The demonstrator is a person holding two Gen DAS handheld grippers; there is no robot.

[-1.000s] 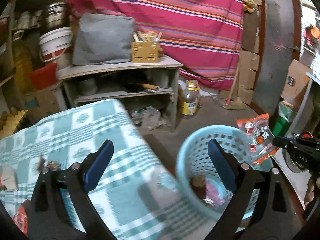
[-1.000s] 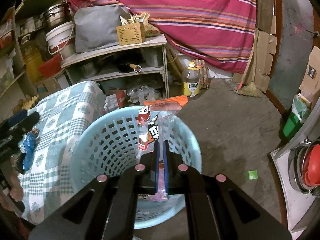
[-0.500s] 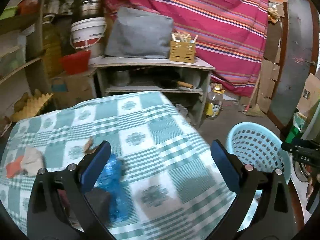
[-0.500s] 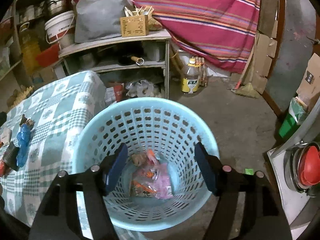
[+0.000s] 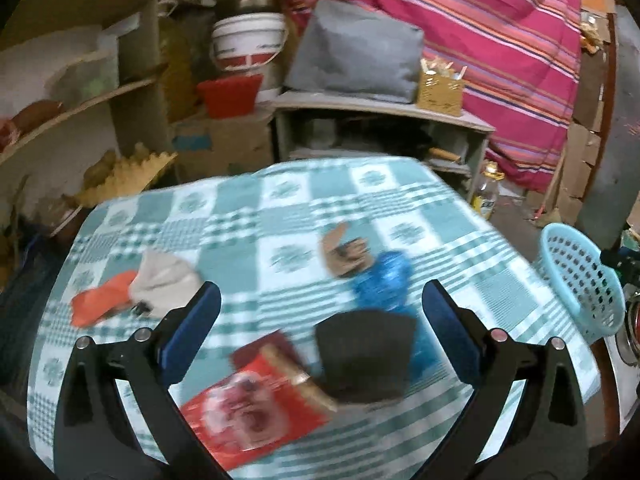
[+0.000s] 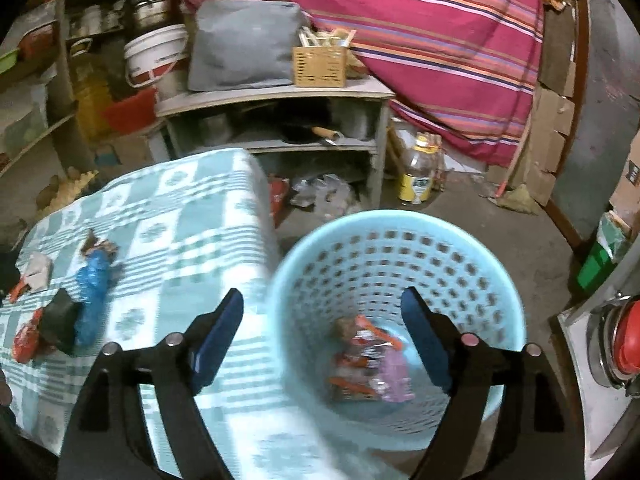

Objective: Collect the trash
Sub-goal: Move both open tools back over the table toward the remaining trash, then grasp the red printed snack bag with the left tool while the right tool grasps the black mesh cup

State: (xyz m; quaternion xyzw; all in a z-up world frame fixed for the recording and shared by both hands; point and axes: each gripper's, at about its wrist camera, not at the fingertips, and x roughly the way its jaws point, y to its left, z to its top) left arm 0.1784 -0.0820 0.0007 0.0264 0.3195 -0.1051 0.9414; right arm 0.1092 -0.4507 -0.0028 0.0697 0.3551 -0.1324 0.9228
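Both tongs (left, right) agape, empty

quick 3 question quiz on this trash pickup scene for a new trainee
1. True or false: the right gripper is shut on a wrapper.
2. Which piece of trash lies closest between the left gripper fingers: A) black wrapper B) orange scrap C) blue wrapper?
3. Where does the light blue basket stand relative to the checked tablecloth?

Key
1. False: it is open and empty.
2. A.
3. On the floor beside the table's edge, with wrappers already in its bottom.
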